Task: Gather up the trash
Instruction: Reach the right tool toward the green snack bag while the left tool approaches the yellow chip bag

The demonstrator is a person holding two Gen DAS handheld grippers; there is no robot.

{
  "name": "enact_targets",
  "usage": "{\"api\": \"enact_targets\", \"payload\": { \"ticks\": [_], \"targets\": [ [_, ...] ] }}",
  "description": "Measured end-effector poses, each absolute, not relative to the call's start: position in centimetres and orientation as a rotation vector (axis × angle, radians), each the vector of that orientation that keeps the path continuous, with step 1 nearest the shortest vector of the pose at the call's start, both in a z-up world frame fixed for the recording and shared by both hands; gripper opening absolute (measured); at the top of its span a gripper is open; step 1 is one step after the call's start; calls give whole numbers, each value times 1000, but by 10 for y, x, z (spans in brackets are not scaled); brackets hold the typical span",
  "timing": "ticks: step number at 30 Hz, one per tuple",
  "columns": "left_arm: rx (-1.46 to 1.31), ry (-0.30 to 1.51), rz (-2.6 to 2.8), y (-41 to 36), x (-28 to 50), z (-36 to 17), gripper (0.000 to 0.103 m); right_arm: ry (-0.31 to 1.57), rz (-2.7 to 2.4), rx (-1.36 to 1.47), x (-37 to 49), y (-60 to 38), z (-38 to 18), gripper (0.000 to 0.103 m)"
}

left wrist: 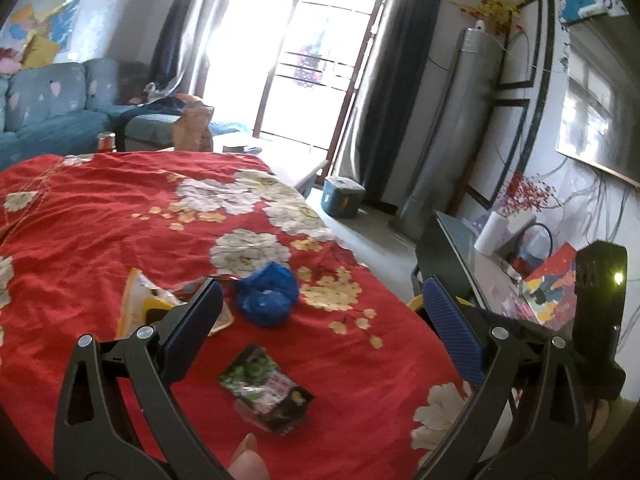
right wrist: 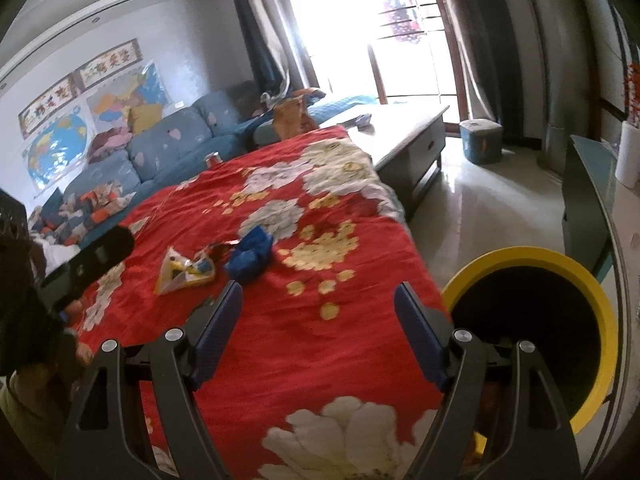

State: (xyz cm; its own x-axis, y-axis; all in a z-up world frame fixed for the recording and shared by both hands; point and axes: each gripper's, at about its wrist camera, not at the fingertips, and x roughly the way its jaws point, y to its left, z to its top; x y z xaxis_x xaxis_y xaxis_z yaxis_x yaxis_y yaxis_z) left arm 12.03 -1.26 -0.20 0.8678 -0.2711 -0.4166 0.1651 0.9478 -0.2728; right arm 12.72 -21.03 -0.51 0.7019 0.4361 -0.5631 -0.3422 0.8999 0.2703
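Picking one piece at a time looks like the sound way to work here: lower the left gripper (left wrist: 320, 320) over the nearest scrap, close on its crumpled middle rather than a flat edge, and lift clear of the red flowered cloth (left wrist: 100, 220) so the fabric is not pinched along with it.

Left gripper: fingers spread wide, nothing between them. Nearest below and between its fingers lies a dark green-and-black foil wrapper (left wrist: 266, 390), flat on the cloth. Beyond the fingertips, slightly left of centre, sits a crumpled blue plastic bag (left wrist: 267, 294). Behind the left finger, partly hidden, a yellow-and-clear snack packet (left wrist: 140, 296).

Right gripper (right wrist: 318, 320): fingers apart, empty. Just right of its right finger stands a round bin with a yellow rim and black inside (right wrist: 532, 260), beside the cloth's edge. Ahead and left of its left finger lie the blue bag (right wrist: 250, 254) and the packet (right wrist: 182, 272), well apart from the bin.
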Motion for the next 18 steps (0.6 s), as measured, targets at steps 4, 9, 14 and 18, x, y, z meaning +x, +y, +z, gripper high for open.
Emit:
{"api": "enact_targets", "payload": {
  "ticks": [4, 9, 14, 18],
  "targets": [
    [-260, 461, -194, 5, 121, -3, 92, 677, 472, 134, 125, -194, -7, 76],
    [-284, 460, -162, 21, 122, -5, 92, 691, 522, 104, 121, -172, -9, 76],
    [-297, 459, -128, 35, 121, -8, 92, 702, 563, 82, 117, -151, -11, 76],
    [-304, 460, -100, 44, 122, -11, 92, 710, 588, 65, 116, -139, -11, 76]
  ]
}}
